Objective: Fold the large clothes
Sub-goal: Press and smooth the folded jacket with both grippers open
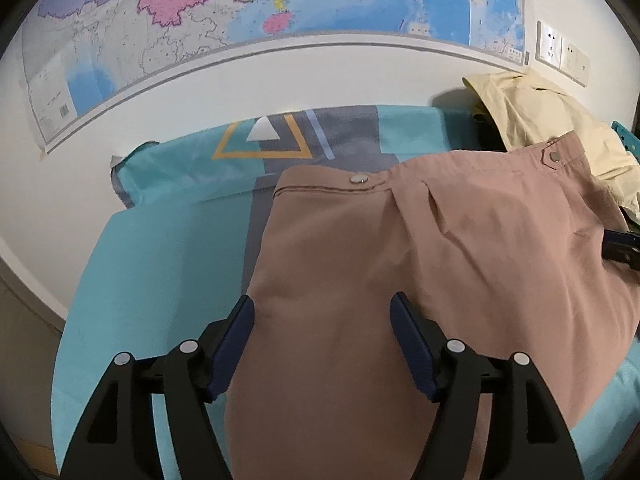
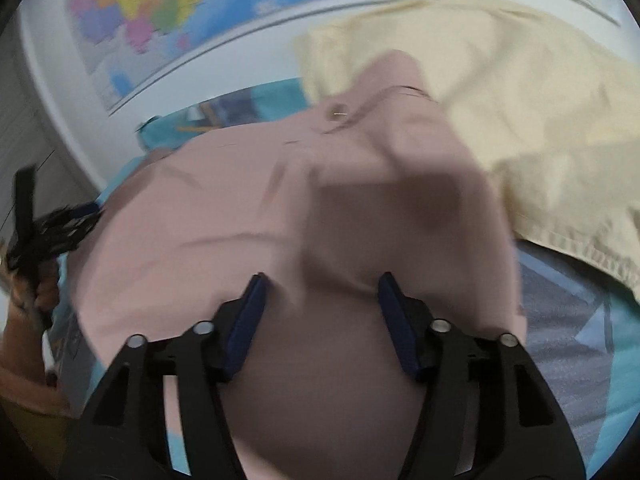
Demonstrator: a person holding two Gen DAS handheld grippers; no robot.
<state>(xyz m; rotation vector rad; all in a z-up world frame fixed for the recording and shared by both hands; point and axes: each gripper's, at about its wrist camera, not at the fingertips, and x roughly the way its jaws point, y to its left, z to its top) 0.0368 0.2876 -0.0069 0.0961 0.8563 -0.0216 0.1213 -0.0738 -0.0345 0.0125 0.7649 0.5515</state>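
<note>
A dusty-pink garment with metal snap buttons lies on a teal bed sheet, its snap edge toward the wall. My left gripper is open, its jaws spread above the garment's left part. The right wrist view is blurred. It shows the same pink garment under my right gripper, which is open with fabric between its spread jaws. The right gripper's tip also shows in the left wrist view at the garment's right edge. The left gripper shows in the right wrist view at the garment's left edge.
A pale-yellow garment lies bunched at the back right, partly under the pink one; it also shows in the right wrist view. A wall map hangs behind the bed. Wall sockets sit at the right. The bed's left edge drops off.
</note>
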